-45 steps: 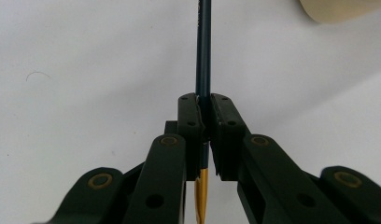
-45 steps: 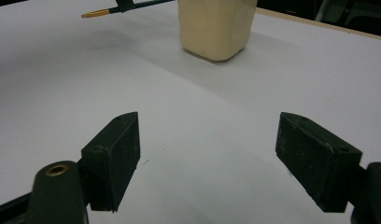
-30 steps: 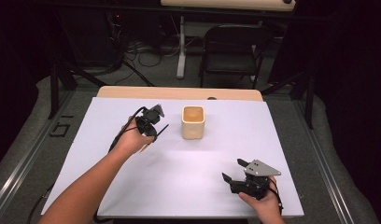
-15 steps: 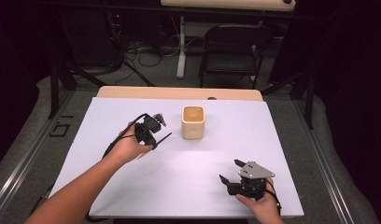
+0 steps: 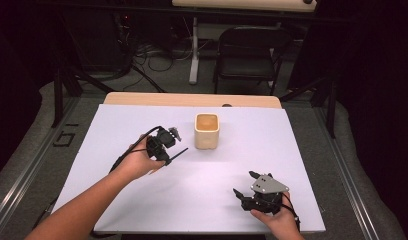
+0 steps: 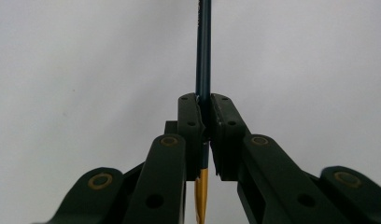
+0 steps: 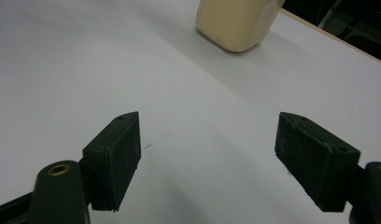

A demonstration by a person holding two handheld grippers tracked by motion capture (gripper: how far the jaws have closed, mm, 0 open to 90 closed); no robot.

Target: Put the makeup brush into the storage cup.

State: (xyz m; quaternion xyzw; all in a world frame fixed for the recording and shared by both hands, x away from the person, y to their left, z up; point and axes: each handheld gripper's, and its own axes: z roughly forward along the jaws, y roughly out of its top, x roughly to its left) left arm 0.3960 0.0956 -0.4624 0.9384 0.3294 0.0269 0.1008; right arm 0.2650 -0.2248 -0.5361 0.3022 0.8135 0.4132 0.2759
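My left gripper (image 5: 163, 156) hovers over the white table top (image 5: 142, 200), left of a cream square cup (image 5: 207, 131). It is shut on a thin dark-teal pencil (image 5: 179, 152) that points right toward the cup. In the left gripper view the pencil (image 6: 203, 56) runs straight up out of the shut left gripper (image 6: 205, 109), and its yellow end shows below the pads. Near the table's front right, my right gripper (image 5: 243, 183) rests open. In the right gripper view the right gripper (image 7: 209, 140) has nothing between its pads, and the cup (image 7: 235, 23) stands farther off.
The white sheet covers a wooden table whose far edge (image 5: 192, 99) shows behind the cup. A black folding chair (image 5: 247, 55) and cables lie on the floor beyond. Metal rails run along both sides of the table.
My left hand has drawn back toward the near side of the table with the pencil, which now points right. The right gripper has stayed in place.
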